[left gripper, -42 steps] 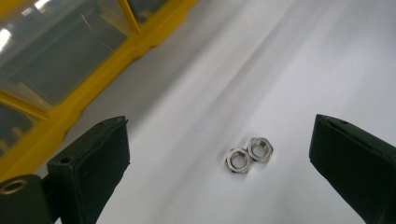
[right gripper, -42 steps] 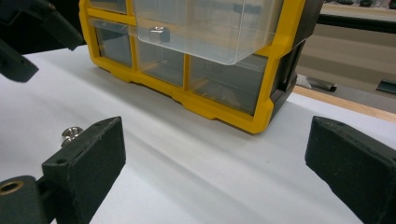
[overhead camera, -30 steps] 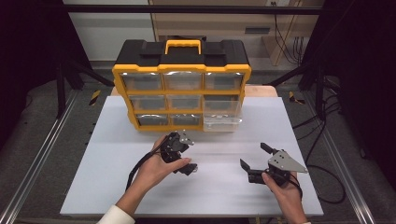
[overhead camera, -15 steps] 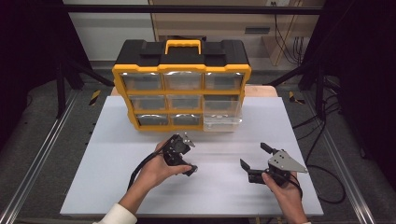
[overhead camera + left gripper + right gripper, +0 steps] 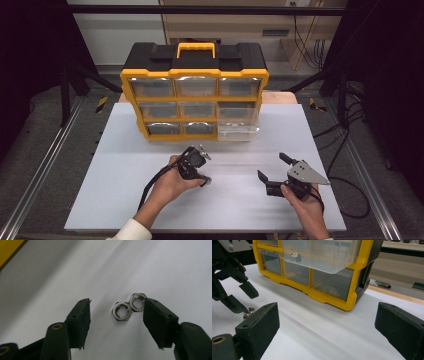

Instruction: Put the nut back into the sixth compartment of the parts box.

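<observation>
closing my left gripper (image 5: 116, 315) around two steel nuts (image 5: 130, 308) lying flat, holes upward, in front of the yellow organizer (image 5: 195, 95); one jaw touches the far nut, the other stands clear. my right gripper (image 5: 272, 167) rests open.

Overhead light keeps the white bench (image 5: 150, 200) bright with dark surroundings at the frame edges, glare on the organizer's clear drawers (image 5: 195, 86), near tool jaws soft in both gripper views.

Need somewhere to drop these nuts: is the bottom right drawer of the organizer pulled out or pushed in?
Pulled out. The clear drawer juts forward past the yellow frame; its neighbours sit flush.
</observation>
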{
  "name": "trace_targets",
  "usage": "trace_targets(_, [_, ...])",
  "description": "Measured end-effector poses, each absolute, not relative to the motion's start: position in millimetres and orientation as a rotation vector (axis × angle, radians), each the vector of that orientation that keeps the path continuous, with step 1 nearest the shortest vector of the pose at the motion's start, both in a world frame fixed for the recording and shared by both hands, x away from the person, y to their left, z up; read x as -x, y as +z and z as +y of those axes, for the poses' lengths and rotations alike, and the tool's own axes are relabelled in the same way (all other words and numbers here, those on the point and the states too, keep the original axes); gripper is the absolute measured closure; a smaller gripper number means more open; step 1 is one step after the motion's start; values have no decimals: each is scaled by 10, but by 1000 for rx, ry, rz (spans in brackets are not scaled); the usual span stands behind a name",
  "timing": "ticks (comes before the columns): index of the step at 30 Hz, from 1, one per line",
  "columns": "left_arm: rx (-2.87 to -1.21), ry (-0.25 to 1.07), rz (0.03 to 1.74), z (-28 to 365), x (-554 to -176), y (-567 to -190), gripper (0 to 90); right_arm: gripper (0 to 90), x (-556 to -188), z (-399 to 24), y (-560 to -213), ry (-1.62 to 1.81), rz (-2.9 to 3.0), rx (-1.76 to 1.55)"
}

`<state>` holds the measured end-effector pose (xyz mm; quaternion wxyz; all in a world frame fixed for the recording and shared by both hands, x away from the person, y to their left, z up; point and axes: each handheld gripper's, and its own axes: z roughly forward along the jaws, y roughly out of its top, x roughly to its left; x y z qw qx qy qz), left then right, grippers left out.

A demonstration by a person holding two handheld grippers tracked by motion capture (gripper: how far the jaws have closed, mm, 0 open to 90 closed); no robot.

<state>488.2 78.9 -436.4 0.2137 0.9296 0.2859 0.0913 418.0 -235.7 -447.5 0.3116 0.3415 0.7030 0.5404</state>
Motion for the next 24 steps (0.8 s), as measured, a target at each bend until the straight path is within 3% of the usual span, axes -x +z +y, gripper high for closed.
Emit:
trace_targets(12, [-2595,217,789,774,-4861,-4405,585,60,-4175,-2337,-4481,1422,1869,-894])
trace_targets(24, [-2606,206,797,751,-4883,-4418,653,58,-4178,-2335,-4487,1422,1871,-893])
